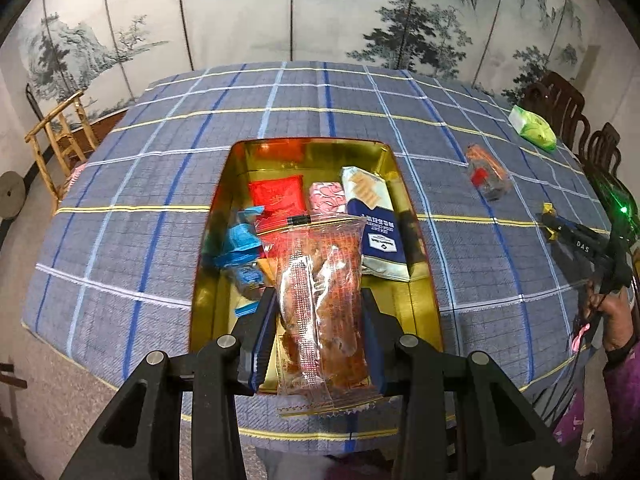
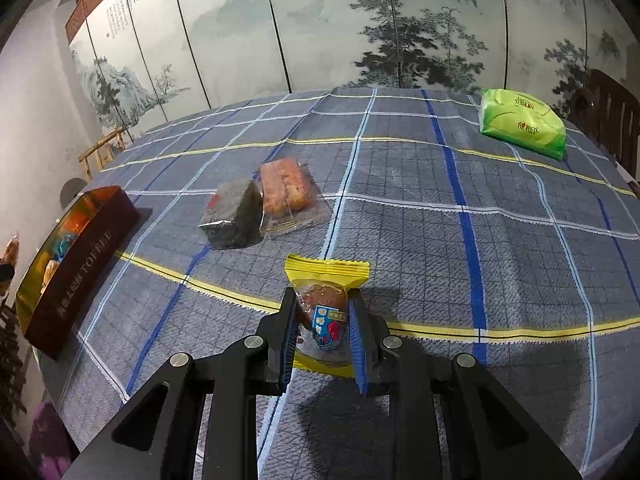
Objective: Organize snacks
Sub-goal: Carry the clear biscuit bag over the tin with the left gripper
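My left gripper (image 1: 318,300) is shut on a clear-wrapped brown pastry (image 1: 320,304) and holds it over the near end of the gold tin (image 1: 420,268). Inside the tin lie a red packet (image 1: 276,196), a pink packet (image 1: 327,197), a white-and-navy packet (image 1: 372,224) and blue-wrapped sweets (image 1: 240,246). My right gripper (image 2: 322,308) is shut on a small yellow-edged packet (image 2: 326,304) just above the checked cloth. In the right wrist view the tin (image 2: 76,256) stands at the left, its dark side reading TOFFEE. The right gripper (image 1: 554,226) shows at the right edge of the left wrist view.
Two loose snacks lie mid-table: a dark wrapped block (image 2: 232,216) beside an orange cake in clear wrap (image 2: 286,192). A green tissue pack (image 2: 520,122) sits at the far right. Dark chairs (image 1: 560,104) stand by the right edge, a bamboo chair (image 1: 60,140) at the left.
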Demonstrator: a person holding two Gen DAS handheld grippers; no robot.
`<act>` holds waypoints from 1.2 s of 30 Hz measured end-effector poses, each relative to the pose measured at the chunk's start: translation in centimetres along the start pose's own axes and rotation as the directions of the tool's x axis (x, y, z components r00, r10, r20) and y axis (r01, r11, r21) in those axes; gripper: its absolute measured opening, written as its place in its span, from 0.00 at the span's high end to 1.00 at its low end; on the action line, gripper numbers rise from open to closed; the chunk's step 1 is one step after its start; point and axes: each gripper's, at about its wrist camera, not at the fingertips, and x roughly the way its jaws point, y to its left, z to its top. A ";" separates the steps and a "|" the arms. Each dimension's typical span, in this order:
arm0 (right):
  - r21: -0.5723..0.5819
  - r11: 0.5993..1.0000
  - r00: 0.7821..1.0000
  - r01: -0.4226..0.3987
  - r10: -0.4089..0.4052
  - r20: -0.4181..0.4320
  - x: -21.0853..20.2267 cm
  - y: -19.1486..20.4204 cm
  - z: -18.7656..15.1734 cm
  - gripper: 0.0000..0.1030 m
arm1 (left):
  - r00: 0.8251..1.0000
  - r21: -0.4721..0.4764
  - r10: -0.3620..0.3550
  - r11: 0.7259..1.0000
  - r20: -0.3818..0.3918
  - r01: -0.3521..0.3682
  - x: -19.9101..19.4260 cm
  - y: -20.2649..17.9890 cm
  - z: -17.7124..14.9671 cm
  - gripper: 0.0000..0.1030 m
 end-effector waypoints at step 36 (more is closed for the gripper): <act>0.032 0.999 0.999 0.010 -0.008 -0.036 0.8 -0.4 0.0 0.76 | 0.997 0.051 -0.059 0.997 -0.048 0.061 5.2 -3.0 0.2 0.64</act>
